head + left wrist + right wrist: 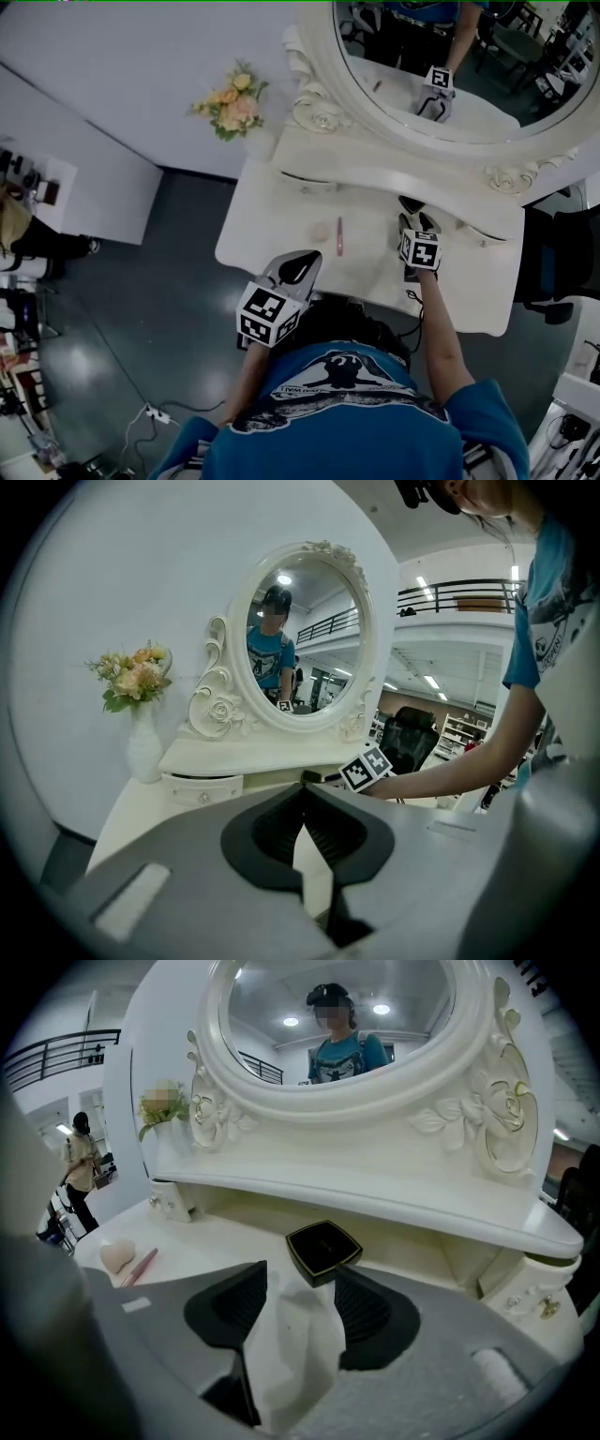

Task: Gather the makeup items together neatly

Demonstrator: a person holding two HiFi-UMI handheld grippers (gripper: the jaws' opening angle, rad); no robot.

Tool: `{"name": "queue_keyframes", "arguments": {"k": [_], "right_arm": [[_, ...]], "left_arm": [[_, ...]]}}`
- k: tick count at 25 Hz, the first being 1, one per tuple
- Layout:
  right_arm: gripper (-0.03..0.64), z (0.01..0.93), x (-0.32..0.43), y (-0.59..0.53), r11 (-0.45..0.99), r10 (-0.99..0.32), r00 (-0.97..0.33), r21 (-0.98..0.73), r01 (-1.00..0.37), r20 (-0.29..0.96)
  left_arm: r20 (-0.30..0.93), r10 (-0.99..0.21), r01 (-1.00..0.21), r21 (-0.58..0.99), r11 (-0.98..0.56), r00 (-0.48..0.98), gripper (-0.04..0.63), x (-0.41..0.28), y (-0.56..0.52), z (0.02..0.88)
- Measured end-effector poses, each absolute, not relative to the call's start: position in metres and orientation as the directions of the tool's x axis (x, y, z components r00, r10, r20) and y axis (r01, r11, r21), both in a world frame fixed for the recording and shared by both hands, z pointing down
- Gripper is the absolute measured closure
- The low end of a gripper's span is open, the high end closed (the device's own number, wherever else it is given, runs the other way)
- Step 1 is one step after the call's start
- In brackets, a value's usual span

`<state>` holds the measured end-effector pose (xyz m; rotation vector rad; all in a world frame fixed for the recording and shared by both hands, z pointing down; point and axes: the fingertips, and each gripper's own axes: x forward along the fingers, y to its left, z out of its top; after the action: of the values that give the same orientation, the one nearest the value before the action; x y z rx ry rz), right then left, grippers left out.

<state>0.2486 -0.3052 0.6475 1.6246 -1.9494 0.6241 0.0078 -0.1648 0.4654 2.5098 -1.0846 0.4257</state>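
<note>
The step in hand is judged to be the fetching of the flat black square compact with a thin gold rim (323,1249). It lies on the white dressing bench (216,1237), under the shelf of the mirror and well apart from the other two items. The beige egg-shaped makeup sponge (117,1256) and the thin pink pencil (139,1267) are seen just beside each other further to the left on the same bench, so the gathering is not yet done.

The right gripper (298,1290) is pointed at the compact with its jaws wide apart. Nothing is held between them, and only the bare bench is seen in the gap. The compact lies just beyond the tips and is not touched.

The left gripper (302,789) is kept near the front edge of the bench. Its jaws are brought together at the tips and nothing is carried.

For the next move, the right gripper probably needs to be lowered and pushed forward until one jaw stands on each side of the compact. As the case is low and flat, the grip must be taken on its edges, close to the bench
</note>
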Motion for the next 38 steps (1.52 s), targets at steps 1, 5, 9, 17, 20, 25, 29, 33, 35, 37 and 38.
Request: {"name": "queue_keyframes", "arguments": {"k": [1, 5, 9, 17, 20, 25, 29, 33, 35, 37, 38], "right_arm": [[0.390, 0.648, 0.252, -0.310, 0.171, -0.746, -0.137, -0.011, -0.985, 0.652], [0.390, 0.652, 0.262, -0.326, 0.161, -0.751, -0.107, 0.024, -0.987, 0.651], [0.390, 0.650, 0.259, -0.333, 0.210, -0.756, -0.120, 0.065, -0.976, 0.643], [0.434, 0.653, 0.250, -0.338, 0.307, -0.754, -0.073, 0.252, -0.918, 0.653], [0.442, 0.653, 0.249, -0.336, 0.320, -0.744, -0.072, 0.260, -0.911, 0.664], [0.461, 0.655, 0.243, -0.326, 0.396, -0.710, -0.107, 0.269, -0.878, 0.696], [0.462, 0.655, 0.232, -0.306, 0.452, -0.692, -0.154, 0.257, -0.854, 0.705], [0.463, 0.656, 0.210, -0.278, 0.547, -0.657, -0.240, 0.234, -0.804, 0.715], [0.466, 0.656, 0.196, -0.262, 0.596, -0.633, -0.294, 0.209, -0.775, 0.717], [0.469, 0.656, 0.183, -0.247, 0.639, -0.607, -0.342, 0.185, -0.747, 0.718], [0.470, 0.656, 0.177, -0.240, 0.655, -0.596, -0.361, 0.174, -0.736, 0.718]], "left_arm": [[0.420, -0.635, -0.750, 0.211, -0.627, 0.649, 0.581, 0.008, -0.164, 0.466], [0.440, -0.650, -0.775, 0.205, -0.598, 0.619, 0.581, 0.006, -0.160, 0.469], [0.453, -0.659, -0.789, 0.197, -0.582, 0.600, 0.581, 0.006, -0.157, 0.470], [0.462, -0.665, -0.798, 0.188, -0.573, 0.586, 0.581, 0.005, -0.153, 0.470], [0.465, -0.667, -0.800, 0.186, -0.570, 0.583, 0.581, 0.002, -0.153, 0.471], [0.460, -0.672, -0.803, 0.188, -0.565, 0.580, 0.581, 0.000, -0.153, 0.474], [0.454, -0.668, -0.797, 0.192, -0.572, 0.589, 0.581, 0.000, -0.151, 0.474], [0.447, -0.665, -0.791, 0.194, -0.581, 0.598, 0.581, 0.001, -0.149, 0.475], [0.444, -0.662, -0.787, 0.197, -0.585, 0.604, 0.581, 0.001, -0.148, 0.475], [0.440, -0.660, -0.783, 0.202, -0.588, 0.609, 0.581, 0.002, -0.148, 0.475], [0.437, -0.660, -0.782, 0.206, -0.589, 0.611, 0.581, 0.002, -0.147, 0.475]]}}
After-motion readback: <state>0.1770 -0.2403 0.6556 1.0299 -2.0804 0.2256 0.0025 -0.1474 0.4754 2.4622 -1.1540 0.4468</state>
